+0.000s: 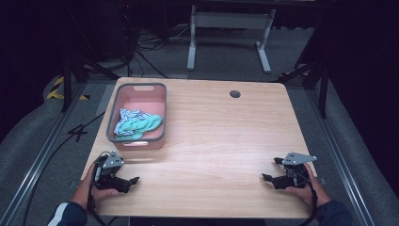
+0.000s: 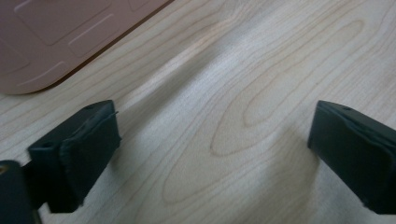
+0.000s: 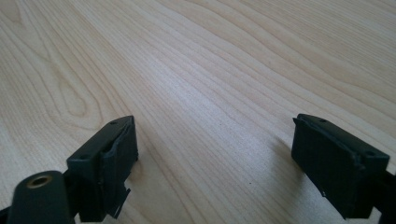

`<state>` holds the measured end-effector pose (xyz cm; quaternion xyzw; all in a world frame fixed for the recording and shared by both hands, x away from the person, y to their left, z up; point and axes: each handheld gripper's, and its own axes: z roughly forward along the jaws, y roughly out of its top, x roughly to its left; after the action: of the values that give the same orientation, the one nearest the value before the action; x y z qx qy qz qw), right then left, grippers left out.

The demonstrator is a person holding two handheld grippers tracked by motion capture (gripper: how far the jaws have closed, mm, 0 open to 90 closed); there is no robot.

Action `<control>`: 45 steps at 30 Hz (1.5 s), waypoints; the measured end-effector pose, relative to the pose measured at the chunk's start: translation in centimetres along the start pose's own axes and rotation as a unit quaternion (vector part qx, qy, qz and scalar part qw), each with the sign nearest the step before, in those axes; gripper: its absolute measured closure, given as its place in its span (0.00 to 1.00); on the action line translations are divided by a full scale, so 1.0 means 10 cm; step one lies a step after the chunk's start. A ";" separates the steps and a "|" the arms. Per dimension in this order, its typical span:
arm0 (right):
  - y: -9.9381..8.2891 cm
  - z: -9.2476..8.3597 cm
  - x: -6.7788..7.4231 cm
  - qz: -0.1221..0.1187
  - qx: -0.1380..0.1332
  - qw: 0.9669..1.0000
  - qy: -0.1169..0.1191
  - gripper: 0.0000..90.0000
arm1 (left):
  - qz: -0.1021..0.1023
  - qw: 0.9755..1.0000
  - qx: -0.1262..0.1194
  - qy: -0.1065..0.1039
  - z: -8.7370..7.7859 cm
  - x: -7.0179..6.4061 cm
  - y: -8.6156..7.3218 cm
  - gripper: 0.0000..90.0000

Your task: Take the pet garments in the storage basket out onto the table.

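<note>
pink bin (image 1: 141, 96), mint and striped cloths (image 1: 137, 124), pale wood-grain table (image 1: 226, 136).

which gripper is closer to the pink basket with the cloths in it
Left. The left gripper sits just in front of the pink basket, near the table's edge; the right gripper is far across the table.

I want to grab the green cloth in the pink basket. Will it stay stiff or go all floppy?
Probably floppy: the green cloth lies crumpled and folded over a striped cloth, so it would likely droop from a tool. It looks thin, so probably light. It may drag the striped one along, since they overlap inside the pink basket.
</note>
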<state>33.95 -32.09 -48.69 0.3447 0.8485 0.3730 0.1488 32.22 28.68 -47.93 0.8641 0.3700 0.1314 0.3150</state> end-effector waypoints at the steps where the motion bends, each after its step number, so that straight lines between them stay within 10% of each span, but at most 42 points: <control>1: 0.00 0.00 0.00 0.000 0.000 1.000 0.000 0.17 | 0.008 1.000 0.002 -0.007 -0.03 0.00 0.00 0.12; 11: -0.01 -0.01 0.00 0.001 0.000 1.000 0.000 0.17 | 0.013 1.000 0.015 -0.003 -0.17 0.03 0.16 0.25; 28: -0.01 -0.01 0.00 0.002 0.000 1.000 -0.002 0.17 | 0.027 0.997 -0.057 0.033 -0.71 0.03 0.58 0.21; 45: -0.01 -0.01 0.00 0.003 0.000 1.000 -0.002 0.17 | 0.069 0.996 -0.018 0.053 -0.77 0.16 1.15 0.21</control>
<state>33.79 -32.20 -48.69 0.3476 0.8474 0.3725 0.1493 36.17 27.22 -34.68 0.8736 0.3232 0.2052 0.3005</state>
